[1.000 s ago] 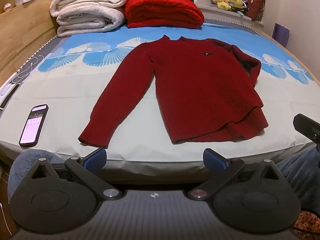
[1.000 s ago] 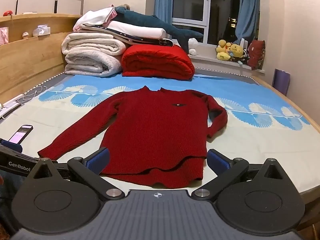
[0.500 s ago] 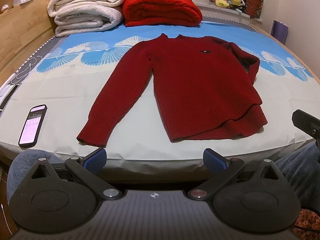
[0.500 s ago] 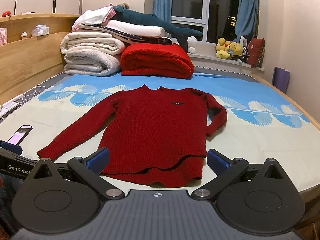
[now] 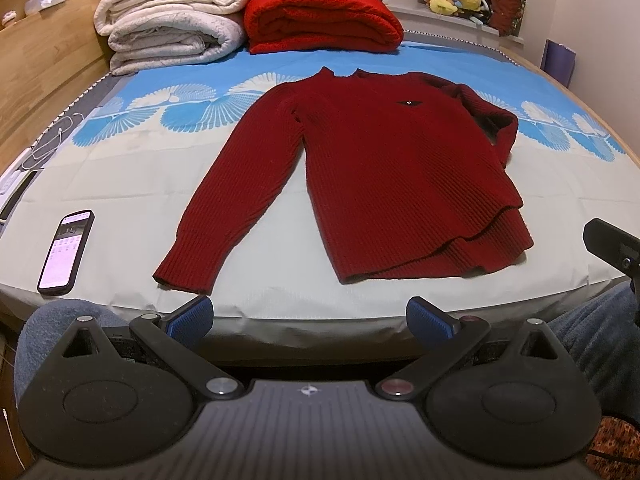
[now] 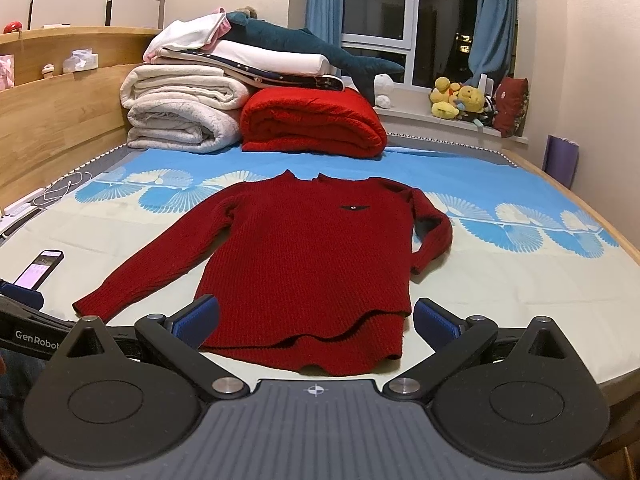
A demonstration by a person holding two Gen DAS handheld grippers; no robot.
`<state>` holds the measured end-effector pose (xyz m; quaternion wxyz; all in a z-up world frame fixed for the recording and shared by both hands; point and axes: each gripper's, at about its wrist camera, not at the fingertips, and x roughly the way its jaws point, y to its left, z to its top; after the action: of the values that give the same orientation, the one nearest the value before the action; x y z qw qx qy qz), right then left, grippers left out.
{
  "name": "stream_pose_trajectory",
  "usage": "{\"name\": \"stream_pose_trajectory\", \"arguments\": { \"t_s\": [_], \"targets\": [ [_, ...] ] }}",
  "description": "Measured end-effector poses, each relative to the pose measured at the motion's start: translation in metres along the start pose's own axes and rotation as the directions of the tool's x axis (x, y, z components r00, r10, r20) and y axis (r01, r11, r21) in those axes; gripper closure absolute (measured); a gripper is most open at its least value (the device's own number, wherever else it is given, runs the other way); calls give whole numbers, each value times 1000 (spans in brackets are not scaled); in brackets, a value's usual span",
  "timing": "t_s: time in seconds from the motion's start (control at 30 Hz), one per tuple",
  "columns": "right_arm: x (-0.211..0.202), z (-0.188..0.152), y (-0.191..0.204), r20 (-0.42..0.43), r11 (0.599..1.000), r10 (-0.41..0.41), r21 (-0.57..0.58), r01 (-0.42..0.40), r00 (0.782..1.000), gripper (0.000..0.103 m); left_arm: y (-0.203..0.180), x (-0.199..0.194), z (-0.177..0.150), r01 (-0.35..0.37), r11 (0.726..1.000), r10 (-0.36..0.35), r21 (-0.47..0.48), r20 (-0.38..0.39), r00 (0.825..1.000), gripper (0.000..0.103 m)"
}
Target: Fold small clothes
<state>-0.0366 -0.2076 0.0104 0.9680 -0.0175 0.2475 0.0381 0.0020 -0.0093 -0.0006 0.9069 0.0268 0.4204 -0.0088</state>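
A dark red knit sweater [image 5: 392, 172] [image 6: 312, 252] lies flat and face up on the bed, hem toward me. Its left sleeve [image 5: 236, 200] stretches out to the near left; the right sleeve [image 6: 434, 236] is bent back against the body. My left gripper [image 5: 310, 318] hovers open at the bed's near edge, short of the left cuff and the hem. My right gripper [image 6: 316, 318] is open too, low over the hem with nothing between its blue pads. The right gripper's body shows at the left wrist view's right edge.
A lit phone [image 5: 66, 252] [image 6: 38, 268] lies on the bed at the near left. Folded white blankets [image 6: 180, 116] and a red blanket [image 6: 312, 124] are stacked at the far end. A wooden headboard [image 5: 44, 76] runs along the left. Plush toys [image 6: 460, 100] sit on the windowsill.
Both grippers have crept slightly forward toward the sweater, which looms a little larger. The sweater and phone have not moved, and both jaws stay open.
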Motion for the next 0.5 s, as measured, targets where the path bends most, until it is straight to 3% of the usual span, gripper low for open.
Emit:
{"name": "stream_pose_trajectory", "arguments": {
  "t_s": [0.33,0.5],
  "targets": [
    [0,-1,0,-5,1000,-5,4,5,1000,1,1,0,-2,6,1000,-7,-2,-18,1000,0],
    [5,-3,0,-30,1000,-9,6,9,1000,1,2,2,-3,16,1000,-16,-18,24,1000,0]
  ]
}}
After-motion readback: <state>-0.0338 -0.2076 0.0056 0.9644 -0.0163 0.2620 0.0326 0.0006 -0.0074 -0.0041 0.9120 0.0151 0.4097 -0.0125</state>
